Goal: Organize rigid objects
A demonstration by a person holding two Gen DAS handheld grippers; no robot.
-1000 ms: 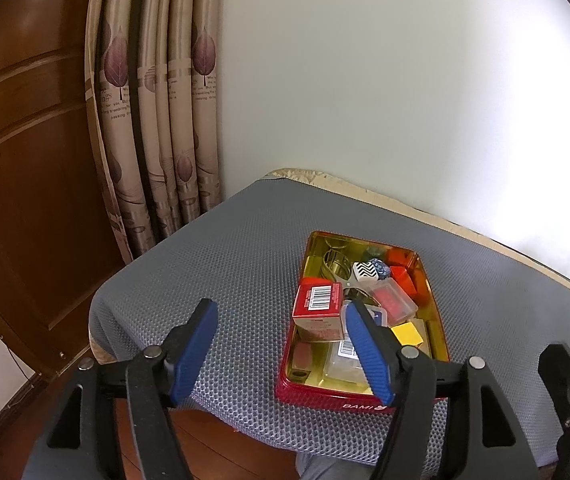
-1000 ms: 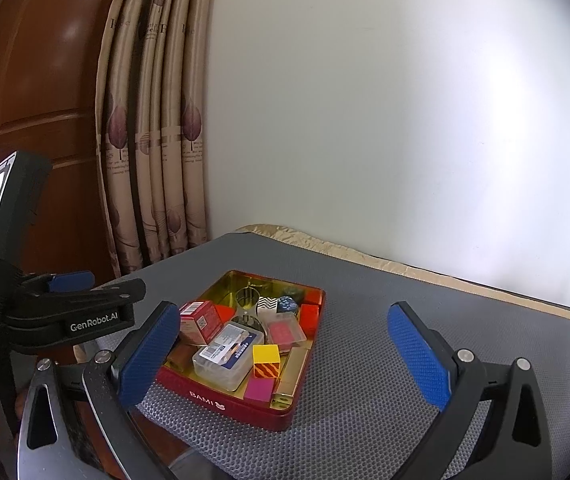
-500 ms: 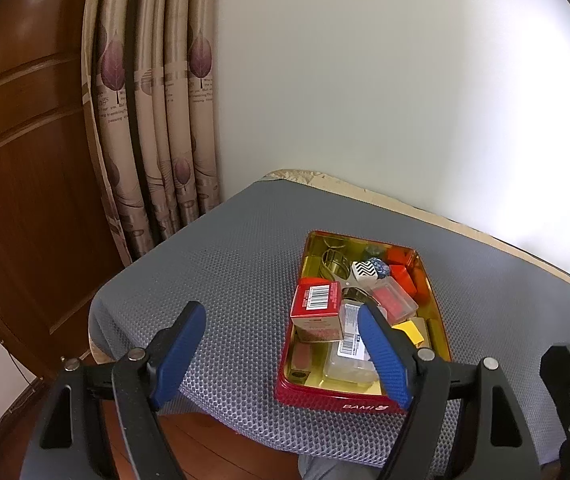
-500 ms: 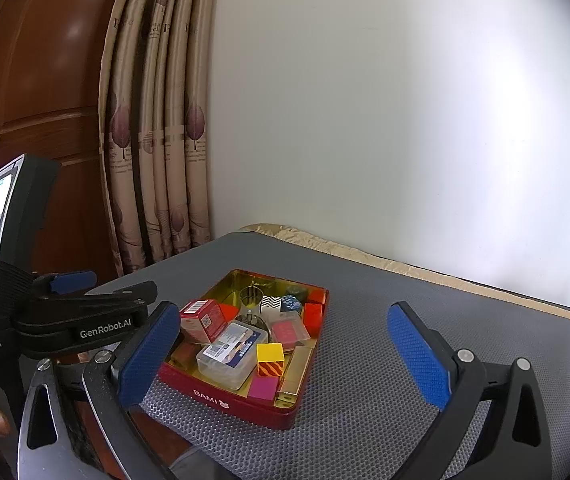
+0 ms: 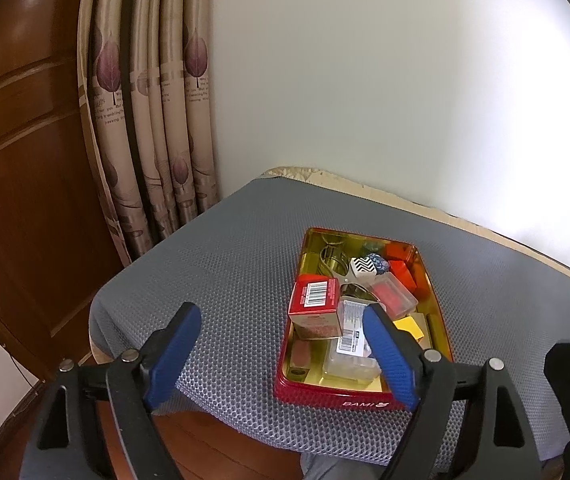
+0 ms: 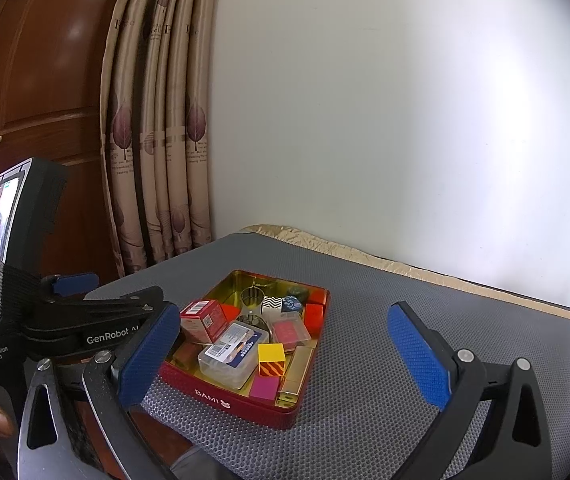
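The small rigid objects all lay inside a shallow red tin [image 6: 221, 394] with a golden inside, which stood on the grey mat [image 6: 365, 400] close to its near edge, toward the near left corner. No loose piece showed on the mat around the tin in either view.

Inside the tin, a red carton with a barcode [image 5: 314, 300] leaned at the left wall. Beside it, toward the near wall, lay a clear plastic case with a printed label [image 6: 232, 353]. A yellow cube with orange stripes [image 6: 271, 359] and a magenta block [image 6: 264, 387] sat at the near right corner, next to a gold bar [image 6: 297, 368] along the right wall. Orange-red blocks [image 5: 402, 264], a black-and-white zigzag cube [image 5: 365, 266] and a clear box with red contents [image 6: 290, 330] filled the far part.

The left gripper [image 5: 281, 356] hung above the near edge of the mat with its fingers wide apart and nothing between them. The right gripper [image 6: 281, 352] was also spread wide and empty, held above the near part of the mat.

The pieces were gathered but piled without order. This could fit a collecting job that was complete, or a sorting job whose pieces were waiting in the tin; the pictures could not decide between them.
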